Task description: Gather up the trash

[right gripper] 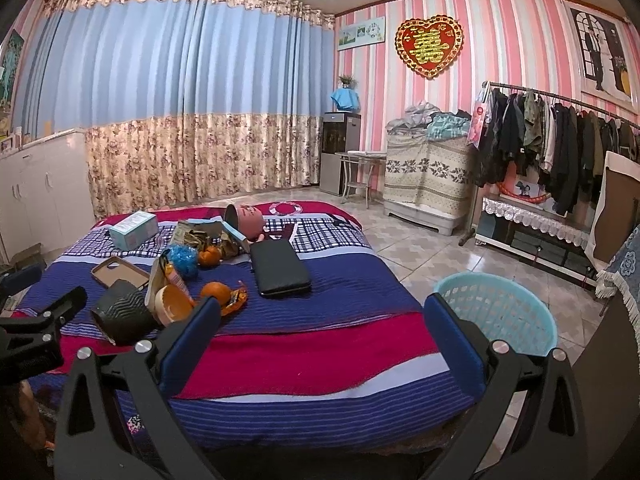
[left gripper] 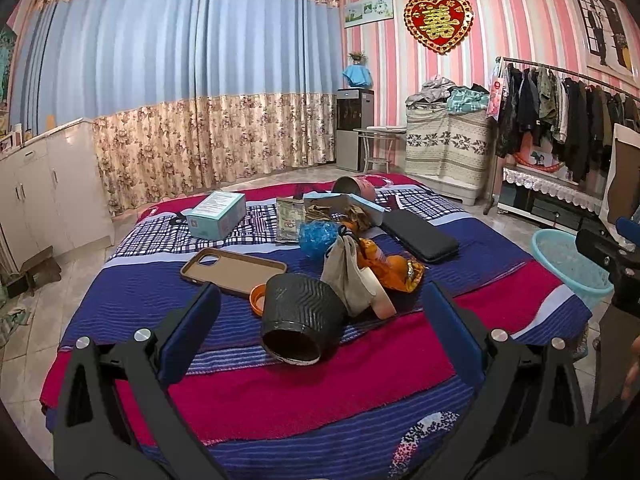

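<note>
A low table under a striped cloth [left gripper: 304, 376] carries a heap of things. A black ribbed cup [left gripper: 300, 322] lies on its side nearest my left gripper [left gripper: 320, 320], which is open and empty just in front of it. Behind it lie a beige bag [left gripper: 348, 276], an orange wrapper [left gripper: 400, 272], a blue crumpled ball [left gripper: 318, 238] and torn cardboard [left gripper: 344, 210]. My right gripper [right gripper: 320, 328] is open and empty over the cloth [right gripper: 320, 360], with a light blue waste basket [right gripper: 496, 312] on the floor by its right finger. The black cup also shows in the right wrist view [right gripper: 120, 312].
A brown phone case [left gripper: 234, 270], a black case [left gripper: 420, 234], a pale blue box [left gripper: 216, 216] and a pink pot [left gripper: 356, 188] also lie on the cloth. The basket shows at the right [left gripper: 568, 264]. A clothes rack [right gripper: 560, 140] and cabinets [right gripper: 40, 192] line the walls.
</note>
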Motion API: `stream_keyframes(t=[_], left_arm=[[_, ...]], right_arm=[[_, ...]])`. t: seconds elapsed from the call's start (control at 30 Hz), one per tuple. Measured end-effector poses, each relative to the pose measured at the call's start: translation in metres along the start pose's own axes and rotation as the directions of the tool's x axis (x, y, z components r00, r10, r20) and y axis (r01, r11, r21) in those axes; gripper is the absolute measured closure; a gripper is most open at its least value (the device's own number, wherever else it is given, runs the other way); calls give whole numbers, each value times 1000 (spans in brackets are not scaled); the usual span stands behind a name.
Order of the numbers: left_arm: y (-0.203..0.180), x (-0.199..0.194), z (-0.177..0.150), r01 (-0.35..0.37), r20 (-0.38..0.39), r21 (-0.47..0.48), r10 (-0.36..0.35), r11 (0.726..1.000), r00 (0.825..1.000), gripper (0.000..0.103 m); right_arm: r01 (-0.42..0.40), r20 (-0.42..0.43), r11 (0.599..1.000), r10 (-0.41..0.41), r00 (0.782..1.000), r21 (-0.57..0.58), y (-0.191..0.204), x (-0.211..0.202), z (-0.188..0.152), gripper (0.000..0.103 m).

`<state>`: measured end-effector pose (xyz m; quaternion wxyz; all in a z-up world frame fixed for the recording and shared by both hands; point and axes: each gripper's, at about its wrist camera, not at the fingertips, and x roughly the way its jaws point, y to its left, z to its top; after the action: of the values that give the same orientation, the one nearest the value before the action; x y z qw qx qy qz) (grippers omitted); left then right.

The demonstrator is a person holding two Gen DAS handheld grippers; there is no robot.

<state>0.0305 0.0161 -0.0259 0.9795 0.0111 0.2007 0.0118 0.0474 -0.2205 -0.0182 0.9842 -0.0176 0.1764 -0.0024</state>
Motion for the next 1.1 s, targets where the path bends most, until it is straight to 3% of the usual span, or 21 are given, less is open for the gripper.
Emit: stream_keyframes(t=[0.7,1.1], left_arm=[[14,24,-5,-40,-36,-15,39,999,999,5],[35,63,-25,-50,-146,-44,44,998,988,5]], right_arm=[[9,-23,999,-8,1000,39,-10,22,0,4],[35,-91,999,-34,995,13,-11,44,-8,4]])
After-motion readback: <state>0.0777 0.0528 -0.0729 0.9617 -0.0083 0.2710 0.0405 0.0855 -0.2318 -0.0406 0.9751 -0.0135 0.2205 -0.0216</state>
